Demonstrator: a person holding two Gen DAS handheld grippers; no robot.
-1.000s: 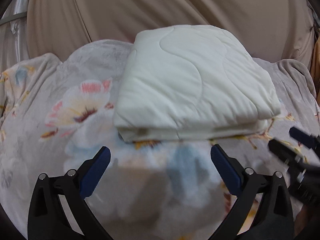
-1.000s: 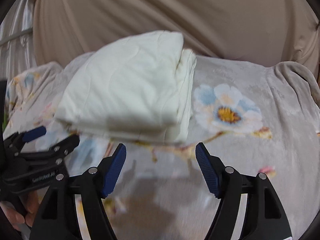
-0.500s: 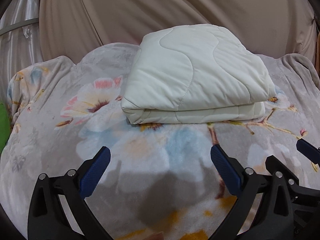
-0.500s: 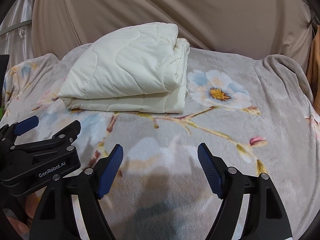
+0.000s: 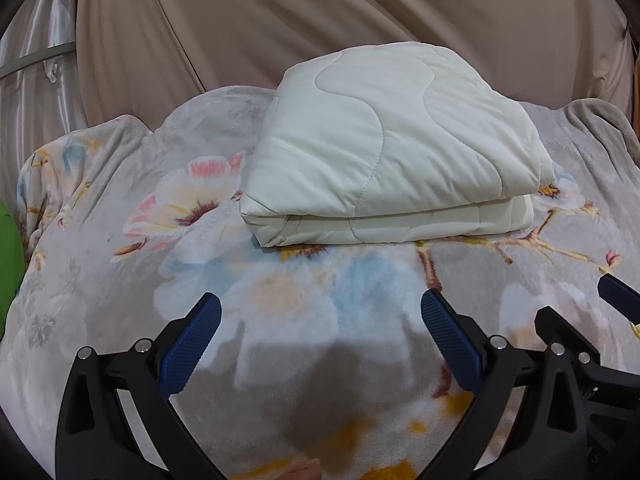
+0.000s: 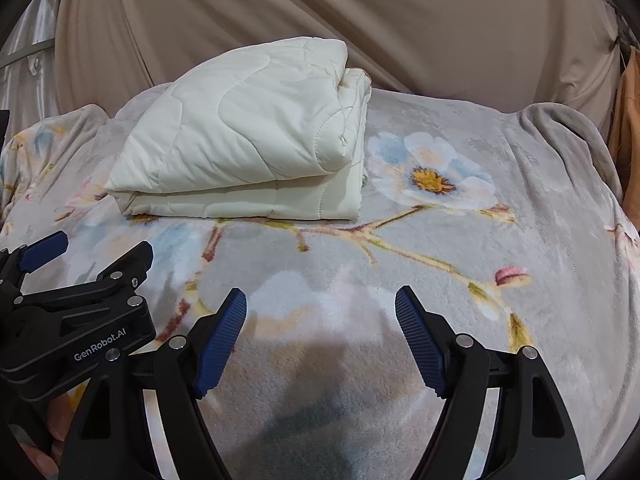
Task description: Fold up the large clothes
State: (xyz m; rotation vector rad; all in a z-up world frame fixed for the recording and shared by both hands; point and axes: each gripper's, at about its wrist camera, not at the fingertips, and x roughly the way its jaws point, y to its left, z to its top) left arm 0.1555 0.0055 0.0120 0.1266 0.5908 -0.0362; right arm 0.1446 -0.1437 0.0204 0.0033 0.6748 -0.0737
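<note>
Cream quilt [image 5: 392,148], folded, lies on floral blanket [image 5: 280,292], ahead of both sets of jaws, well apart. Left gripper [image 5: 320,340] spread wide, empty. Right gripper [image 6: 320,340] likewise wide, empty.

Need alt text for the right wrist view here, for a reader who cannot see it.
A cream quilted comforter, folded into a thick rectangular bundle, lies on a grey floral blanket in front of beige drapery. In the foreground the right gripper is open and empty above the blanket; the left gripper shows at the left edge.
</note>
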